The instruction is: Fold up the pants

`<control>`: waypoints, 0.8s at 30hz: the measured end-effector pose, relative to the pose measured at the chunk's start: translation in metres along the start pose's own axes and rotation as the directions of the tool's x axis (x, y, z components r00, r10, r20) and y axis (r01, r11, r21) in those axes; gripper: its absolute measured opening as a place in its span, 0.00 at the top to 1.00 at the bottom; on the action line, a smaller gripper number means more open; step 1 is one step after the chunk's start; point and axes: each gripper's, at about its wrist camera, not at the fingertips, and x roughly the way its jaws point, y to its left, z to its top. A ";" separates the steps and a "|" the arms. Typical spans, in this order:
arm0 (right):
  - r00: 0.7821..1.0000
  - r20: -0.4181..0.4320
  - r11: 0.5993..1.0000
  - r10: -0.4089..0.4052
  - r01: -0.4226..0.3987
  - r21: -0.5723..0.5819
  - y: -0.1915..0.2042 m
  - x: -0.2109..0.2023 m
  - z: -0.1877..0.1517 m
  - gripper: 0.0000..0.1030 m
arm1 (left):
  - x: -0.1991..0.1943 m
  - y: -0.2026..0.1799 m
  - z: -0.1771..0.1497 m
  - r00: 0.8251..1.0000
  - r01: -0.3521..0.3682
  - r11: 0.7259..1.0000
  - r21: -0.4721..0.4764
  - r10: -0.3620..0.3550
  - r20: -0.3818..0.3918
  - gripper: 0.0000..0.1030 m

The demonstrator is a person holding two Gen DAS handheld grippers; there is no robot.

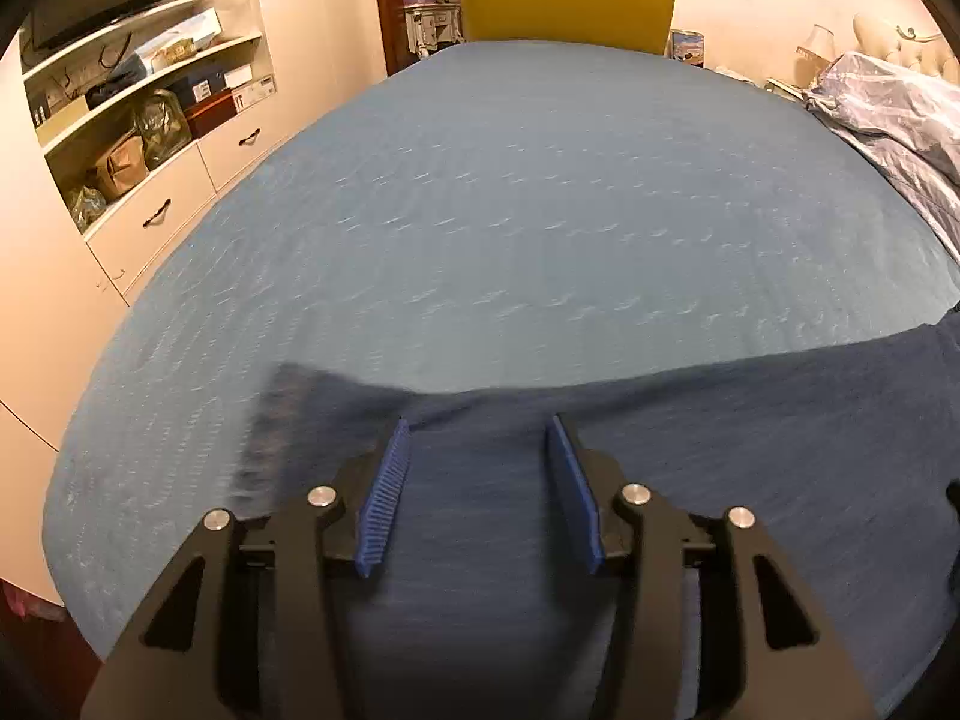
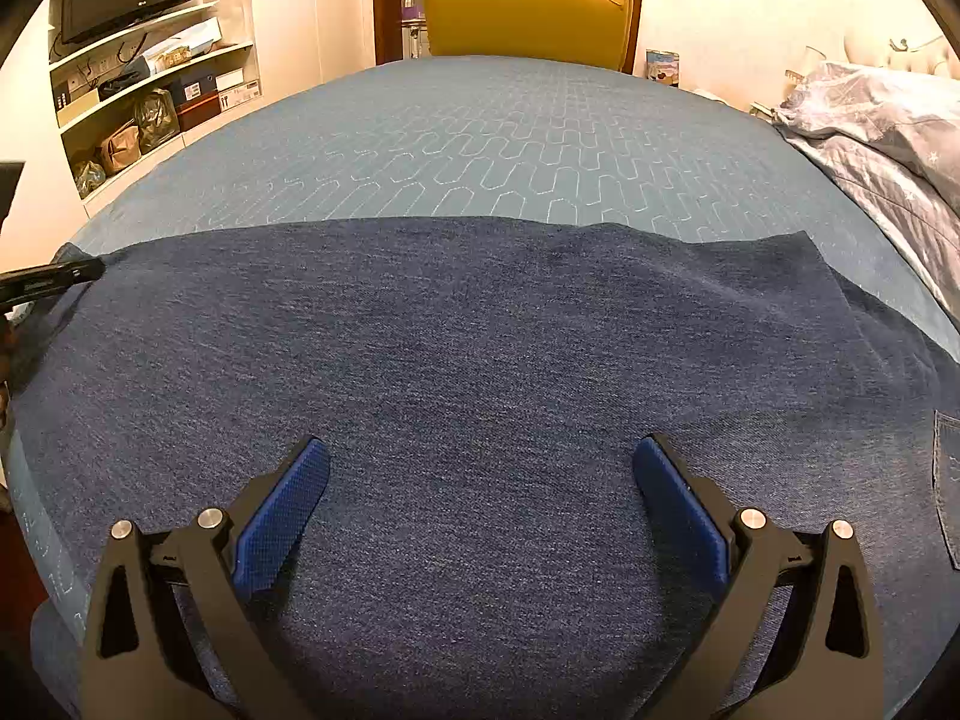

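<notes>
Lying flat across the near part of the bed (image 2: pixel 480 138), the pants (image 2: pixel 456 348) spread as a broad panel of dark denim, a stitched pocket just showing at the right edge of the right wrist view. They look already doubled leg on leg, though the fisheye view makes that hard to confirm. The right gripper (image 2: pixel 480 468) hangs over the middle of the cloth with its fingers wide apart and nothing between them. The left gripper (image 1: pixel 480 438) sits over the left end of the pants (image 1: pixel 660 450), near the ragged edge where denim gives way to the teal quilted cover; its blue pads are parted too, holding nothing (that view is motion-blurred). The step in hand seems to be positioning before a grasp. The next move calls for each gripper to drop to an edge or corner, close on the full thickness of fabric, and lift both ends evenly so the fold lands square. Beyond the bed stand a yellow chair (image 2: pixel 528 12) and shelves (image 2: pixel 150 84), with a rumpled duvet (image 2: pixel 888 138) at right.
</notes>
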 end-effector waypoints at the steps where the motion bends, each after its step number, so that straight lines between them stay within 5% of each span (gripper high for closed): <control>1: 1.000 0.000 1.000 0.000 0.000 0.000 0.000 0.000 0.000 0.04 | -0.002 0.013 0.003 0.999 -0.033 0.999 -0.007 0.033 -0.001 0.49; 4: 1.000 0.000 1.000 0.001 -0.001 0.001 0.000 0.000 0.000 0.04 | -0.019 0.038 -0.006 0.980 -0.200 0.974 -0.103 0.201 -0.002 0.51; 6: 1.000 0.000 1.000 0.000 0.000 0.000 0.001 0.000 0.000 0.04 | -0.034 0.024 -0.013 0.990 -0.132 0.980 -0.148 0.139 0.035 0.51; 7: 1.000 0.000 1.000 0.000 0.000 0.001 0.001 0.000 0.000 0.04 | -0.044 0.004 -0.020 0.997 -0.052 0.990 -0.127 0.059 0.055 0.51; 10: 1.000 -0.004 1.000 -0.001 0.001 0.000 0.001 0.000 0.002 0.04 | -0.055 -0.054 -0.043 0.998 0.036 0.999 -0.012 -0.035 0.061 0.50; 13: 0.996 0.005 0.995 0.090 -0.091 0.030 -0.013 -0.014 0.007 0.08 | -0.054 -0.091 -0.067 0.994 -0.064 0.998 0.028 0.061 0.091 0.49; 17: 0.982 0.168 0.992 0.081 -0.096 0.082 -0.075 -0.086 0.004 0.09 | -0.052 -0.079 -0.073 0.993 -0.015 0.998 -0.053 0.021 0.113 0.44; 20: 0.973 0.217 0.978 -0.075 0.029 0.207 -0.164 -0.124 -0.012 0.09 | -0.054 -0.097 -0.084 0.991 -0.073 0.997 -0.027 0.076 0.108 0.38; 22: 0.956 0.209 0.944 -0.205 0.137 0.299 -0.224 -0.140 -0.026 0.09 | -0.056 -0.096 -0.091 0.989 -0.089 0.993 -0.076 0.097 0.111 0.24; 24: 0.932 0.157 0.897 -0.325 0.252 0.364 -0.290 -0.146 -0.046 0.11 | -0.056 -0.089 -0.093 0.991 -0.067 0.992 -0.103 0.078 0.105 0.23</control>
